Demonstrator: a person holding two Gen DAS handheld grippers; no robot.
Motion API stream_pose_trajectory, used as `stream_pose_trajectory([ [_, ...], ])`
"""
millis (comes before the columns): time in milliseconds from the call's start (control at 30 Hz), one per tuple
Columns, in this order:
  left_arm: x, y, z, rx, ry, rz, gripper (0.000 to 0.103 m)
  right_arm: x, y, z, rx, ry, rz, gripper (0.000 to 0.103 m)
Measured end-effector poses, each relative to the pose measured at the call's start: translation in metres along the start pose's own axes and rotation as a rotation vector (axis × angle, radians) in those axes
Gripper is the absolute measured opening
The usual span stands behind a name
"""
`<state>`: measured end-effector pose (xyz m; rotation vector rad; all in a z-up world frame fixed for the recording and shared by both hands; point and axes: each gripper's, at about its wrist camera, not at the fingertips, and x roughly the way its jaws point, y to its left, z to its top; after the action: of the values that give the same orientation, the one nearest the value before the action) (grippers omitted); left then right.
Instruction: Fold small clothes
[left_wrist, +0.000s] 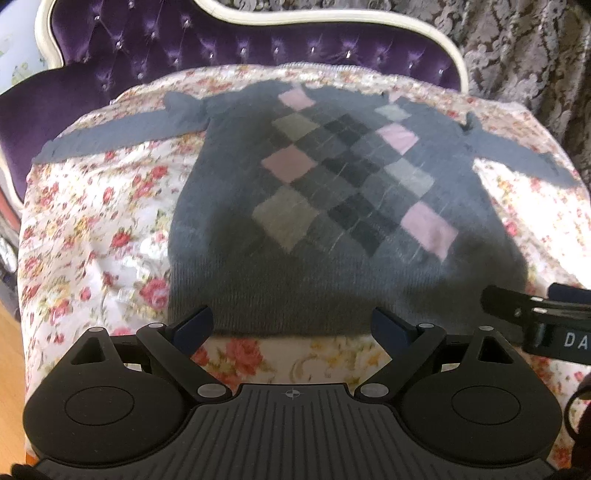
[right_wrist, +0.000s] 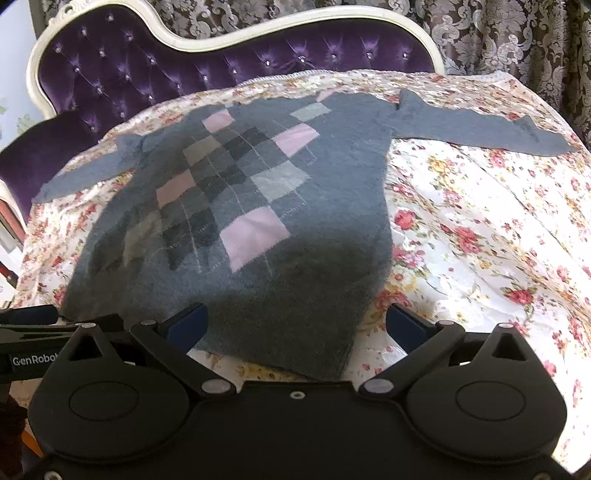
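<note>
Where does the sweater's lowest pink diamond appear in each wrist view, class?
Left wrist view: the pink diamond sits right of centre, above the left tongs.
Right wrist view: the pink diamond sits left of centre, above the right tongs.
Shared landmark: the purple tufted headboard.

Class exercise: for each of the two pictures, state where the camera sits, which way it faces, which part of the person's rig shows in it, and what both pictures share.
Left wrist view: sits on the left gripper, facing forward over the sweater's hem; its open jaws show, plus the right gripper's edge.
Right wrist view: sits on the right gripper, facing the hem's right corner; its open jaws show.
Shared: the grey argyle sweater, floral cover, purple headboard.
</note>
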<state>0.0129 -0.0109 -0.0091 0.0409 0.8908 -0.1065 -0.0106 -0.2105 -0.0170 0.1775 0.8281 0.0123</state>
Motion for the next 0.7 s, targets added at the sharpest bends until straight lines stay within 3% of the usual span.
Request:
stream_pose_trajectory([
  [333, 0.006, -0.008, 0.045, 0.1, -0.175, 0.044, 0.093, 0.0, -0.032, 0.029, 0.033, -0.146, 0.108, 0.102],
  [533, 0.023, -0.008, 0.073, 0.064, -0.233, -0.023, 0.093, 0.009, -0.071, 0.061, 0.008, -0.23, 0.092, 0.102],
  [700, 0.048, -0.014, 0.089, 0.072, -0.226, 0.024, 0.093, 0.022, -0.12, 0.088, 0.024, -0.274, 0.032, 0.102],
])
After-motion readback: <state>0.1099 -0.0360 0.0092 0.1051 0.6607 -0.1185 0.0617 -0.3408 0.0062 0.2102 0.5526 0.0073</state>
